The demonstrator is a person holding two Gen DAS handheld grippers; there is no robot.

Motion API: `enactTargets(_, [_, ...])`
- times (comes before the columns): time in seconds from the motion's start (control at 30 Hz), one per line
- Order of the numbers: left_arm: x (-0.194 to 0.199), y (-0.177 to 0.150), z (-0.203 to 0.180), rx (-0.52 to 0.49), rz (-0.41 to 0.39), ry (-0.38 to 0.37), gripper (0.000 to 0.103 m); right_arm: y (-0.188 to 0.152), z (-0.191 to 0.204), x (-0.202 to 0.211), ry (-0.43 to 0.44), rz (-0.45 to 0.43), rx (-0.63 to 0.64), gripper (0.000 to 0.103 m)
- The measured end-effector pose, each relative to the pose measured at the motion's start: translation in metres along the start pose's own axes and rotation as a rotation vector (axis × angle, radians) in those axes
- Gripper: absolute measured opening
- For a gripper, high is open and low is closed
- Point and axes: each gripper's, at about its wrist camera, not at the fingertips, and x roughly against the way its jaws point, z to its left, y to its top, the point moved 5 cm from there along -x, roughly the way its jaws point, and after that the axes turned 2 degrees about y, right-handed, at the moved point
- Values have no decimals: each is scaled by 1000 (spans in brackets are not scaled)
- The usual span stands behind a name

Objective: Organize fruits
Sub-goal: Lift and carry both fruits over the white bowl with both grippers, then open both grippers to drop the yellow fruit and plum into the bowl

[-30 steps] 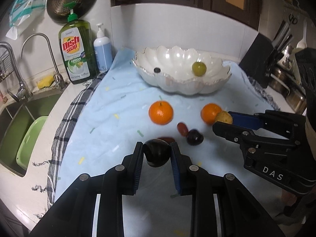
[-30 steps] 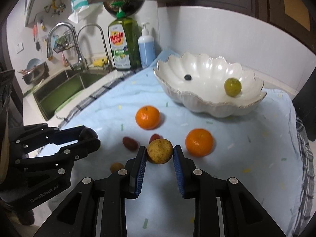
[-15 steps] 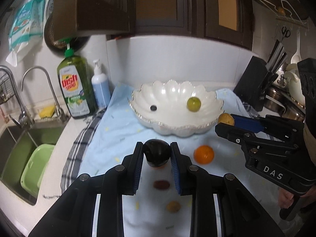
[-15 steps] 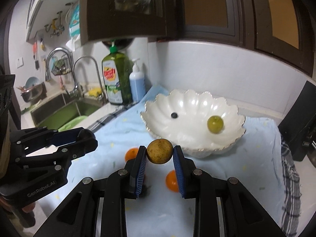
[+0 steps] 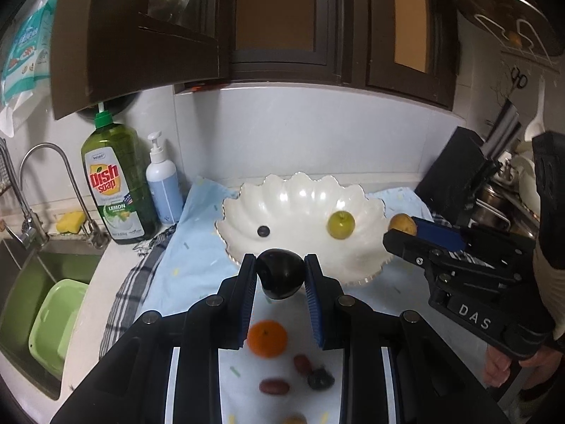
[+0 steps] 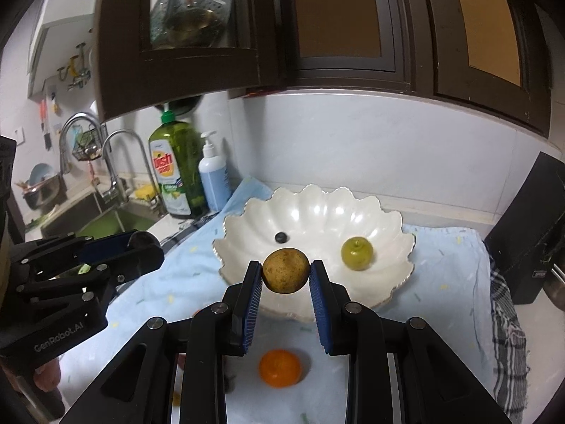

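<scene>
You are gripping a dark plum [image 5: 280,275] in your left gripper [image 5: 280,277], its blue pads clenched on the fruit's sides, in the air just before the near rim of the scalloped white bowl [image 5: 303,194]. Your right gripper [image 6: 286,275] is clamping a yellow-brown round fruit [image 6: 286,270] before that same bowl, where a green apple [image 6: 356,252] and a small dark berry [image 6: 281,237] are lying. An orange [image 6: 280,367] is sitting on the light blue cloth [image 6: 445,282] below.
</scene>
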Motion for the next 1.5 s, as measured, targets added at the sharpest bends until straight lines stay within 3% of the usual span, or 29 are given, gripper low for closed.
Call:
enactTargets(0.2, [-26,19,3,9,26,-4,28,14,-8,-18,-10,31,-6,29])
enactTargets(0.63, [-95,39,0,29,163,-36,27,25,-34,-77,-22,166,-41,29])
enactTargets(1.03, [-160,35,4,34,317,-39,28,15,-54,-128,-14,317,-67,29])
enactTargets(1.23, [-182,29,1,10,378,-33,28,8,-64,-141,-19,353,-90,29])
enactTargets(1.33, [-187,27,0,1,394,-22,39,7,-68,-142,-24,356,-97,30])
enactTargets(1.37, [-188,27,0,2,394,-19,50,7,-68,-142,-25,356,-96,30])
enactTargets(1.5, [-187,28,2,2,388,-5,53,7,-70,-141,-36,358,-92,30])
